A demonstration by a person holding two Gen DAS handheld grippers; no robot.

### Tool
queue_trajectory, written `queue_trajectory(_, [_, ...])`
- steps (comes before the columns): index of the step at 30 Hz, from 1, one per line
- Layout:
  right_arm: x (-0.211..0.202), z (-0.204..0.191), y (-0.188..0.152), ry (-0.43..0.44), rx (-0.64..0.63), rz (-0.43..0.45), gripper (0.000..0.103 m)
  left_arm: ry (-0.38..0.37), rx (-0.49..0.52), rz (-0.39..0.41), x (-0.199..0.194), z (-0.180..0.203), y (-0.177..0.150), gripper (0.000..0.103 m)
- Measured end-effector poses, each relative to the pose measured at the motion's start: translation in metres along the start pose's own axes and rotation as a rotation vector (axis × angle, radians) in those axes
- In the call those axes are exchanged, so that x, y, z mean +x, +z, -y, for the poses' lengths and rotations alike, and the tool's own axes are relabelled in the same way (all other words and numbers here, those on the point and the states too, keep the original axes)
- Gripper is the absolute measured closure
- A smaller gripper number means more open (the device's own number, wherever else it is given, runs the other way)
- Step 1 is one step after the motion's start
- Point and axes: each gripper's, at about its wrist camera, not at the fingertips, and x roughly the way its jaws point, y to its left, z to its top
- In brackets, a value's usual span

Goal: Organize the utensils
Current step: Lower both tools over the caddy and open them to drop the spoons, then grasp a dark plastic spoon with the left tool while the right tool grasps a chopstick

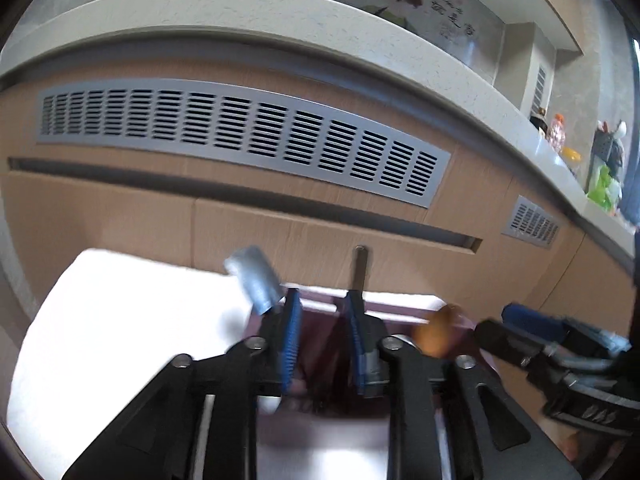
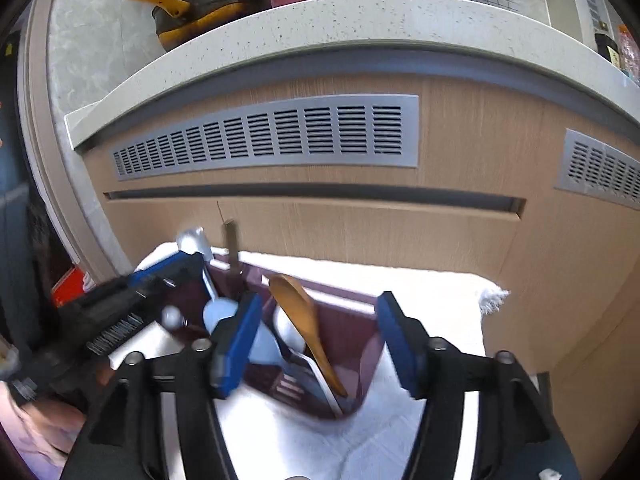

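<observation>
Nearest to me, the right gripper (image 2: 318,336) hangs over a dark maroon utensil holder (image 2: 360,344) with its blue pads spread wide and nothing between them; it looks to have nothing left to carry. The left gripper (image 1: 324,332) sits just beside it at the holder's left edge, its jaws parted a little, and I see nothing pressed between its pads. A metal utensil handle (image 1: 256,280) and a thin dark stick-like handle (image 1: 360,268) rise just past its fingertips, apparently standing in the holder.

Inside the holder a wooden spoon (image 2: 304,320) leans diagonally, bowl up, beside a white spoon (image 2: 218,314) and a flat dark utensil with slots (image 2: 296,380). They stand handle or bowl upward, I judge, because the holder is meant to keep them upright and together.

The holder rests on a white cloth (image 2: 432,300), probably laid to catch drips. Behind it stands the wooden cabinet front (image 2: 360,232) with grey vent grilles (image 2: 272,136), and above that the pale countertop (image 2: 320,20) carrying a yellow-handled pan (image 2: 192,4)
</observation>
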Motion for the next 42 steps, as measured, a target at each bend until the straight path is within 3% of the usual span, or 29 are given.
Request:
queue_trajectory(3, [-0.015, 0.000, -0.013, -0.006, -0.005, -0.003, 0.019, 0.027, -0.008, -0.017, -0.029, -0.007, -0.001, 0.057])
queue_trajectory(6, [-0.033, -0.001, -0.028, -0.047, -0.020, 0.009, 0.007, 0.073, 0.020, -0.048, -0.057, -0.012, -0.008, 0.054])
queue_trajectory(11, [-0.064, -0.003, -0.055, -0.060, -0.026, 0.015, 0.001, 0.111, 0.016, -0.133, -0.090, -0.033, -0.032, 0.048])
queue_trajectory(15, [-0.074, -0.013, -0.075, -0.028, -0.069, -0.039, 0.001, 0.141, 0.052, -0.191, -0.112, -0.044, -0.057, 0.046])
queue_trajectory(20, [-0.083, -0.046, -0.104, -0.151, -0.216, -0.040, 0.000, 0.146, 0.058, -0.260, -0.136, -0.061, -0.085, 0.045])
queue_trajectory(22, [-0.084, -0.057, -0.113, -0.116, -0.245, -0.059, 0.000, 0.150, 0.072, -0.277, -0.144, -0.066, -0.094, 0.045])
queue_trajectory(27, [-0.078, -0.069, -0.135, 0.075, -0.228, -0.158, 0.001, 0.156, 0.096, -0.341, -0.162, -0.079, -0.118, 0.038])
queue_trajectory(28, [-0.075, -0.072, -0.140, 0.108, -0.227, -0.189, 0.003, 0.157, 0.102, -0.350, -0.166, -0.080, -0.124, 0.038])
queue_trajectory(29, [-0.071, -0.076, -0.144, 0.144, -0.230, -0.224, 0.019, 0.156, 0.107, -0.356, -0.168, -0.081, -0.127, 0.037])
queue_trajectory(30, [-0.067, -0.080, -0.148, 0.175, -0.237, -0.258, 0.049, 0.153, 0.111, -0.361, -0.172, -0.082, -0.131, 0.038])
queue_trajectory(32, [-0.054, -0.090, -0.155, 0.227, -0.246, -0.340, 0.070, 0.148, 0.111, -0.369, -0.177, -0.083, -0.137, 0.038])
queue_trajectory(35, [-0.046, -0.106, -0.164, 0.248, -0.270, -0.379, 0.071, 0.136, 0.109, -0.382, -0.179, -0.081, -0.140, 0.038])
queue_trajectory(39, [-0.033, -0.117, -0.163, 0.237, -0.273, -0.400, 0.083, 0.127, 0.118, -0.391, -0.181, -0.079, -0.141, 0.038])
queue_trajectory(42, [-0.025, -0.120, -0.160, 0.214, -0.266, -0.400, 0.085, 0.124, 0.112, -0.393, -0.181, -0.078, -0.141, 0.037])
